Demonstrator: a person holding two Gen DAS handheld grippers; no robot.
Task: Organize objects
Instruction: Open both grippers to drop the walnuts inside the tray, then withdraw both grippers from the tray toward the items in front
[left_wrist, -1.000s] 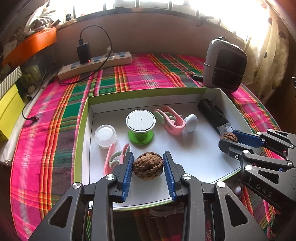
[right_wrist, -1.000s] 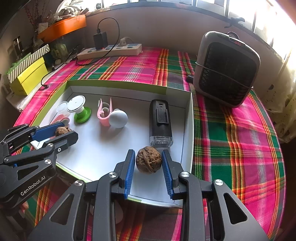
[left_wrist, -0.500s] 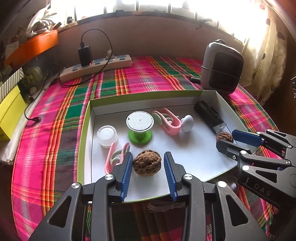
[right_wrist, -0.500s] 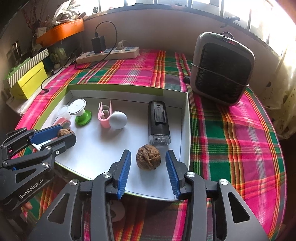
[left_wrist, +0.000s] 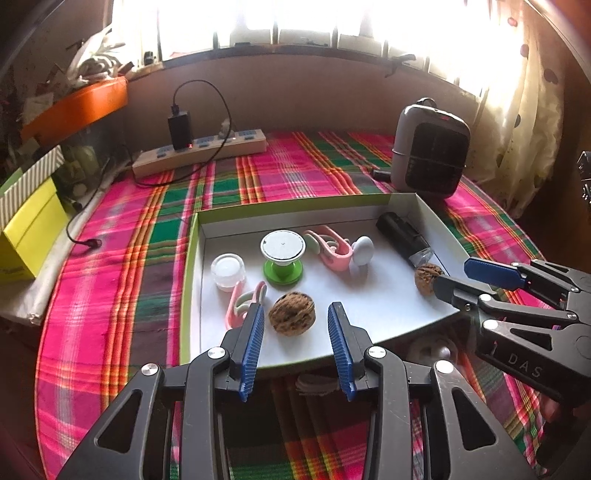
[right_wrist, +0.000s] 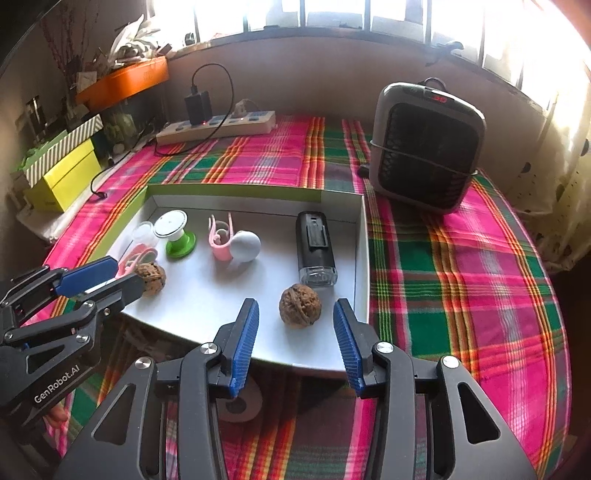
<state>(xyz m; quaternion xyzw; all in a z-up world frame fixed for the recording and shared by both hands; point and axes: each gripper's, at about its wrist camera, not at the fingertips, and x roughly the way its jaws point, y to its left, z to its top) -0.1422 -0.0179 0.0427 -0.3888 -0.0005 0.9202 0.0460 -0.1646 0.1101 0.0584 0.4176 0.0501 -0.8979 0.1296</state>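
Backed both grippers off since a second earlier: jaws had just been opening, walnuts left sitting on the tray floor, both views pulled a bit higher and further from the tray.

Left side: left gripper (left_wrist: 295, 341) spread wide, blue pads clear of the left walnut (left_wrist: 292, 313) on both flanks, no contact. Walnut rested near the front edge of the white tray (left_wrist: 369, 295), just beside the pink clip (left_wrist: 243, 301), in front of the green-based spool (left_wrist: 283, 254).

Right side: right gripper (right_wrist: 295, 336) likewise spread, pinching nothing; right walnut (right_wrist: 300, 305) lay free between the pads, just in front of the black device (right_wrist: 316, 247) and near the tray's right wall.

Judged the step as release-and-retreat after placing. To do it well:
- kept jaws wide until fully past each nut; round shells likely to roll on a nudge
- withdrew straight back and up along the finger line, no sideways sweep
- watched the left inner pad near the pink clip
- avoided clipping the front rim, tray apparently overhanging and light
- checked both nuts settled before the next pick
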